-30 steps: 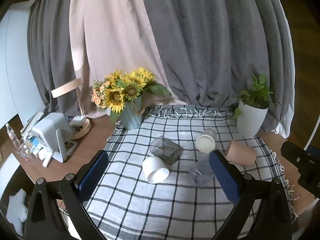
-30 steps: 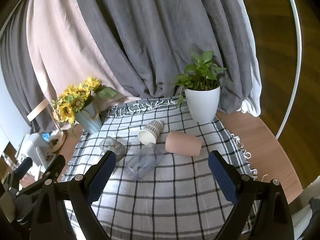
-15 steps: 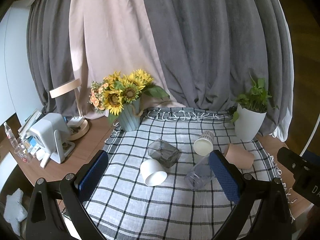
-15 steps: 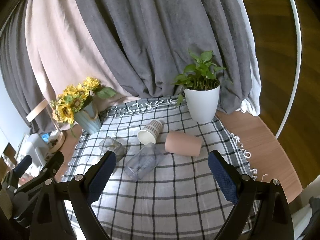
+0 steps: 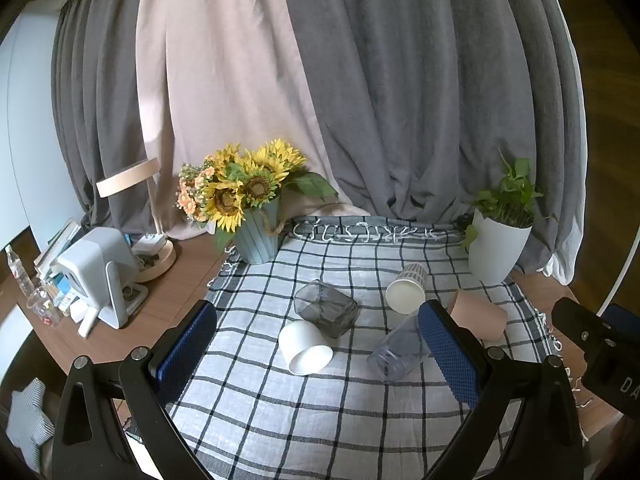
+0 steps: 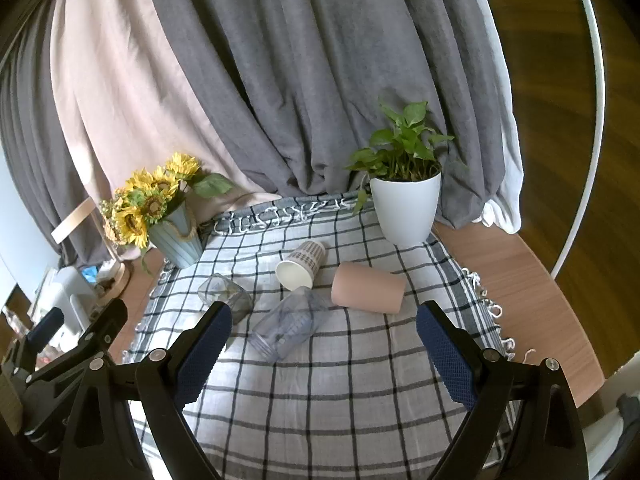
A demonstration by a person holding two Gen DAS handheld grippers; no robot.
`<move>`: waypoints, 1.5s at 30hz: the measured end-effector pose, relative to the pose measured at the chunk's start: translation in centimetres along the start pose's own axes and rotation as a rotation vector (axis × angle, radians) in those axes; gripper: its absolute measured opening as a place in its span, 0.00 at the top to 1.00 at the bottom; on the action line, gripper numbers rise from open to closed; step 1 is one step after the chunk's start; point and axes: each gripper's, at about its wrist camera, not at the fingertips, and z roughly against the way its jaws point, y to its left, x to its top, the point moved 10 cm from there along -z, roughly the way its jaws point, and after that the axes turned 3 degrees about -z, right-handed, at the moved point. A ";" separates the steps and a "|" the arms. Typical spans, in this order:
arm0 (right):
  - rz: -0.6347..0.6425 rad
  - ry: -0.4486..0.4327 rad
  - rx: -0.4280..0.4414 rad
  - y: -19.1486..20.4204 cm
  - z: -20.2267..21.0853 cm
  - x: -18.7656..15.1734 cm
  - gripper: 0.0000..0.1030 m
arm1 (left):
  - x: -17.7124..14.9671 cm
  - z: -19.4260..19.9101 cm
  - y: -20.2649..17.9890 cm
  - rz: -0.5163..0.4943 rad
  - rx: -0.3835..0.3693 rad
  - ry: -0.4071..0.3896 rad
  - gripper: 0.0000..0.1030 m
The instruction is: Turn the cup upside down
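Observation:
Several cups lie on their sides on a checked cloth [image 5: 320,400]. A white cup [image 5: 305,347], a smoked glass cup [image 5: 325,309], a patterned paper cup [image 5: 406,289], a clear plastic cup [image 5: 396,350] and a pink cup [image 5: 480,316] show in the left wrist view. The right wrist view shows the pink cup [image 6: 368,288], paper cup [image 6: 301,265], clear cup [image 6: 290,326] and smoked glass [image 6: 226,298]. My left gripper [image 5: 316,344] is open and empty, above the near cloth. My right gripper [image 6: 324,338] is open and empty, short of the cups.
A sunflower vase [image 5: 256,236] stands at the cloth's back left, a white potted plant [image 6: 406,204] at back right. A lamp and a white device [image 5: 96,264] sit on the wooden table at left. Curtains hang behind. The right gripper's body [image 5: 600,360] shows at the left view's right edge.
The left gripper has drawn back and risen slightly, so the cups sit a little lower and farther in its view. The right gripper has barely moved. No cup has moved.

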 end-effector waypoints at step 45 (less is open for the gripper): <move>0.023 0.086 -0.019 -1.5 -4.7 0.3 0.01 | 0.0 -4.9 -1.9 0.024 0.094 0.087 0.00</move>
